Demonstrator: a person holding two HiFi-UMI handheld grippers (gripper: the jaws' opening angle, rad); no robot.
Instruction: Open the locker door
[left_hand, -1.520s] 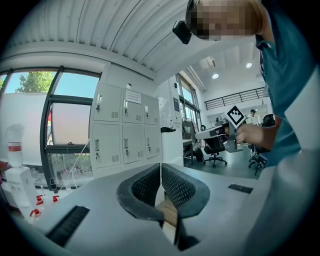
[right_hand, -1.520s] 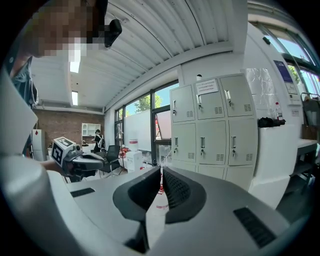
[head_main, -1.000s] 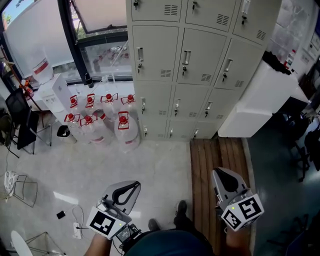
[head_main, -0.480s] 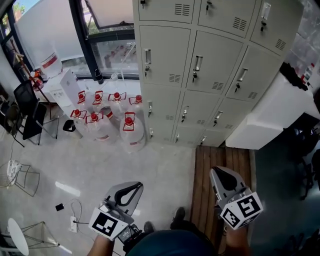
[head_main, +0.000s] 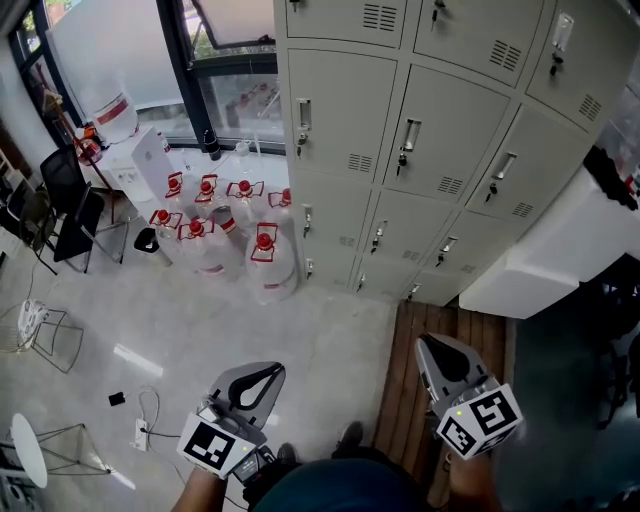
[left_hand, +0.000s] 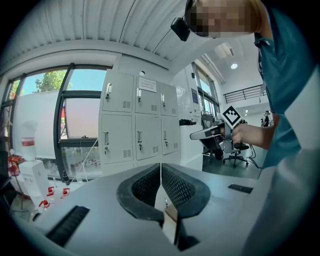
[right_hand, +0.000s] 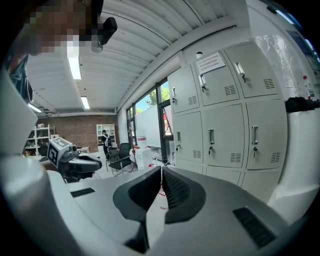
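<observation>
A bank of beige lockers (head_main: 345, 115) with closed doors and small silver handles (head_main: 408, 135) stands at the far side of the room. Both grippers hang low near the person's body, well short of the lockers. My left gripper (head_main: 270, 370) is shut with nothing between its jaws, and its own view shows the pads meeting at the tip (left_hand: 160, 165) with the lockers (left_hand: 135, 125) beyond. My right gripper (head_main: 428, 346) is shut and empty too, its jaws touching (right_hand: 161, 169) and aimed toward the lockers (right_hand: 225, 130).
Several clear water bottles with red caps (head_main: 230, 230) stand on the floor left of the lockers. A white cabinet (head_main: 560, 255) juts out at the right. A wooden platform (head_main: 440, 350) lies underfoot. A black chair (head_main: 75, 205), a wire stool (head_main: 40, 340) and a power strip (head_main: 140, 432) are at the left.
The head view has shifted: the lockers and bottles now sit further right and lower in the picture. Both grippers stay low, shut and in much the same places.
</observation>
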